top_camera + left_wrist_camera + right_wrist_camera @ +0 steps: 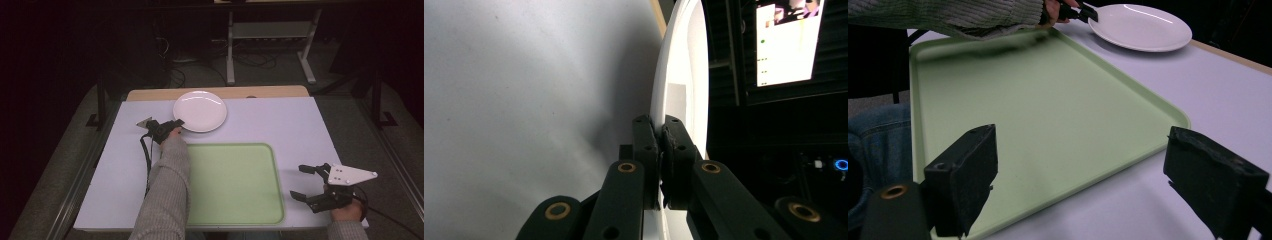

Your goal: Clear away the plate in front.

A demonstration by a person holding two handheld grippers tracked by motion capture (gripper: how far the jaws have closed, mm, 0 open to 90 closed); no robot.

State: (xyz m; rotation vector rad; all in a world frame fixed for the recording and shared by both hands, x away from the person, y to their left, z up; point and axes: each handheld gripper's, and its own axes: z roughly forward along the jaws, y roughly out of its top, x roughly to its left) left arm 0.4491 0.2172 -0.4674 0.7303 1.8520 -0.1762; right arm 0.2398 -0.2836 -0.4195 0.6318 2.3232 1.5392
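Observation:
A white plate (200, 110) lies at the far middle of the table. My left gripper (176, 123) is shut on the plate's near left rim; in the left gripper view the two jaws pinch the rim of the plate (684, 75) between them, with my left gripper (660, 150) turned on its side. A light green tray (235, 182) lies empty in front of the plate. My right gripper (301, 181) rests open at the tray's right edge, near the table's front. In the right gripper view its jaws stand wide apart over the tray (1038, 105), and the plate (1140, 26) lies beyond.
The table (300, 130) has a white top with a wooden strip (270, 91) along its far edge. A grey-sleeved forearm (167, 190) lies across the tray's left side. Metal frame legs (231, 45) stand on the floor behind the table.

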